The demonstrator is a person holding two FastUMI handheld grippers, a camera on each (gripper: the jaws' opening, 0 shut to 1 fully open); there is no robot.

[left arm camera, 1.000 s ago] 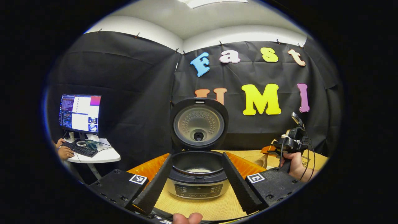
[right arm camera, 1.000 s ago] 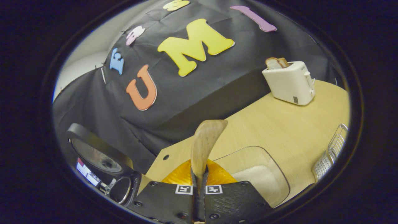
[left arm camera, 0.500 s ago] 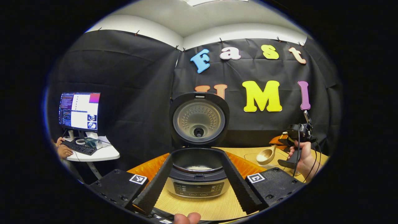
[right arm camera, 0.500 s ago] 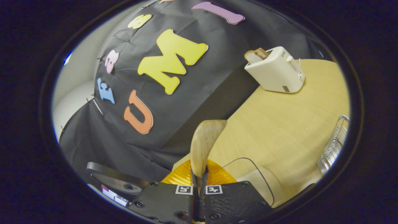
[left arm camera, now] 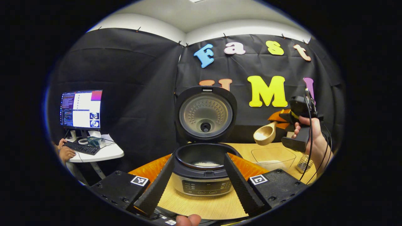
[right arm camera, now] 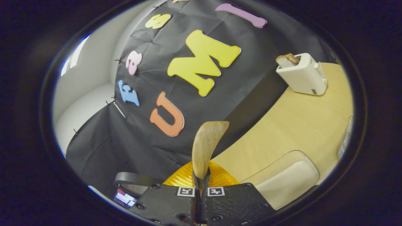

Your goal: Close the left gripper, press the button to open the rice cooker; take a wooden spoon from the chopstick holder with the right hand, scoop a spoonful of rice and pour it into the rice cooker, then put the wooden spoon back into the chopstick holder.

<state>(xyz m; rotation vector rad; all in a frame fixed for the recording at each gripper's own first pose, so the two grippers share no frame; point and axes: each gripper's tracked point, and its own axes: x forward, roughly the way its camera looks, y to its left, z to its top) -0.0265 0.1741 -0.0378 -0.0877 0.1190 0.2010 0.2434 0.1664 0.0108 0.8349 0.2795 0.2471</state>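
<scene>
With rice cooker (left arm camera: 204, 166) lid already up, step in hand looks like carrying the scoop over to the pot.
R gripper (right arm camera: 201, 183) is pinched tight on the wooden spoon (right arm camera: 205, 147) handle, bowl sticking up ahead of the fingers; seen from the left gripper view the spoon's bowl hangs in the air above the clear rice container (left arm camera: 273, 155), right of the cooker, w/ something pale inside, prob. rice. L gripper (left arm camera: 201, 185) is spread wide, touching nothing, cooker framed btwn its fingers. Next move, I'd judge: swing spoon left over the open pot, keep it level, then tip. Chopstick holder (left arm camera: 303, 163) stands near the container for the return.
</scene>
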